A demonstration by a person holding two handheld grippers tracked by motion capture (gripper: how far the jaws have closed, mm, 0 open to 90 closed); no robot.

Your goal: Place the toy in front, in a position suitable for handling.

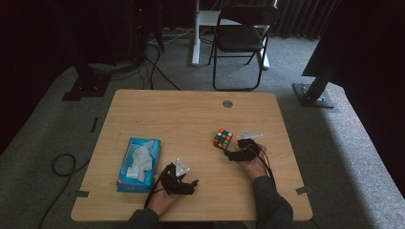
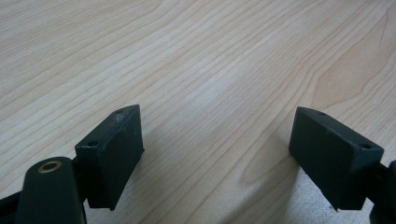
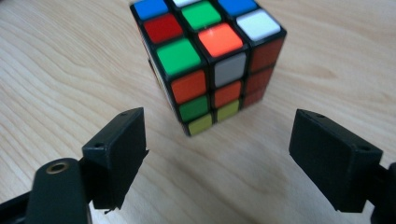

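wooden table (image 1: 191,114) carries a puzzle cube (image 1: 223,138) and tissue box (image 1: 139,165)

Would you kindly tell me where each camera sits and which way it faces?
High view: above the person's side, looking forward and down on the table; both forearms show.
Left gripper view: on the left gripper, facing bare tabletop.
Right gripper view: on the right gripper, facing the puzzle cube.
The high and right gripper views share the cube.

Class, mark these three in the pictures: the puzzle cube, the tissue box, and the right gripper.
puzzle cube (image 3: 208,56), right gripper view, orange sticker on its top face.
tissue box (image 1: 152,149), high view, blue top near its right edge.
right gripper (image 3: 217,154), right gripper view, midway between its open jaws.
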